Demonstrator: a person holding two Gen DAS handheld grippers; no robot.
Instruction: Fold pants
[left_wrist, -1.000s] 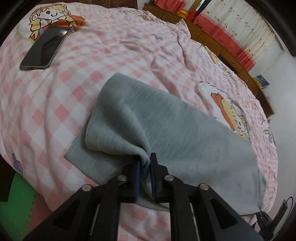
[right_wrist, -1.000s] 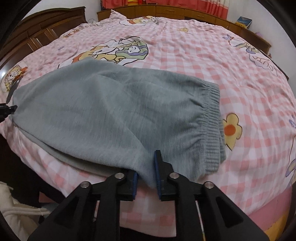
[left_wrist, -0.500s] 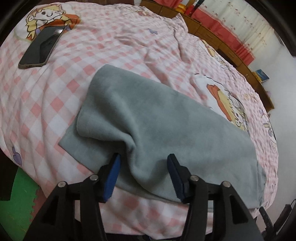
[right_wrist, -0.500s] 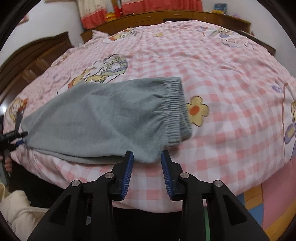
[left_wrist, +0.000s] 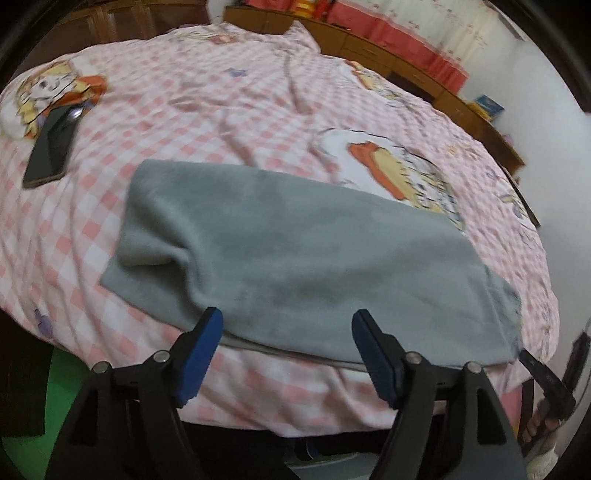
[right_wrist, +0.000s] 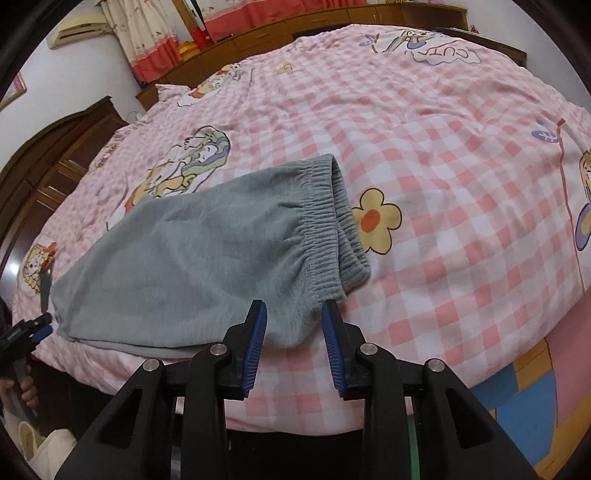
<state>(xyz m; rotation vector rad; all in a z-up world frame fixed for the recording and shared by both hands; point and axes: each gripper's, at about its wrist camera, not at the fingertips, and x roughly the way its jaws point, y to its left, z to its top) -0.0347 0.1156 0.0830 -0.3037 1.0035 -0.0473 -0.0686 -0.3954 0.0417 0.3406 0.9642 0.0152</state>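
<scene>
A home bedroom, wide bed under a pink-and-white checked cartoon-print cover (right_wrist: 461, 155), dark wooden wardrobe (right_wrist: 55, 166) beside it, low wooden cabinets (left_wrist: 369, 48) along the wall, red-trimmed flowered curtains (right_wrist: 144, 40), a phone (left_wrist: 51, 147) near the cover's left edge (screen dark).

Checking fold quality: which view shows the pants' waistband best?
The right wrist view: the elastic waistband lies sharp and near, just beyond the open right gripper. The left wrist view shows only plain grey pants, blurred, waistband indistinct at the far end.
</scene>
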